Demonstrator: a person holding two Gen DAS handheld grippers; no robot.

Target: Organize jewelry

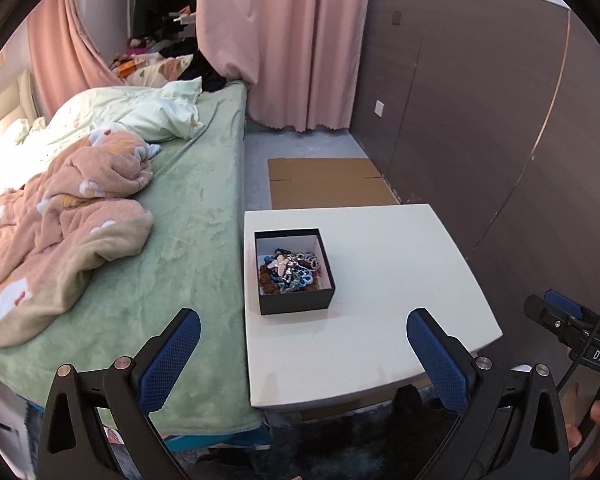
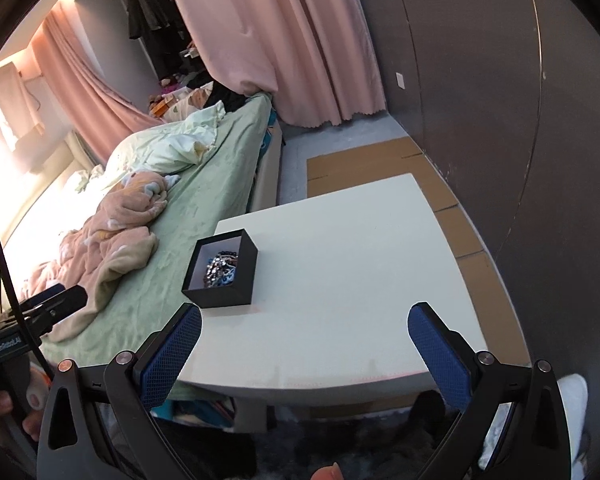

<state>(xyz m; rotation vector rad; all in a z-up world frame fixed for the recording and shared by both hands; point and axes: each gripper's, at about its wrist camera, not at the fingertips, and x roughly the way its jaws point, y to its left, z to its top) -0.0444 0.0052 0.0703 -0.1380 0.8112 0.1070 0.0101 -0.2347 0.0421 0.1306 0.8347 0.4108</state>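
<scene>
- 2 tongs, left tongs point(image 1: 303, 332) and right tongs point(image 2: 305, 330), gape released, gripping nothing.
- Tangled jewelry point(image 1: 290, 270) may snag together when lifted.
- Black box point(image 1: 294, 271) could slide toward the worktop point(image 1: 400, 280) edge.

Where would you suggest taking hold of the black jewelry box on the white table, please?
Probably across two opposite outer walls of the black jewelry box, coming down from above. It stands upright and lidless, its walls are straight and flat, and bare white table surrounds it. Keep the pads outside the rim: the tangled jewelry fills the inside. Both hand-held grippers stand open, short of it.
</scene>
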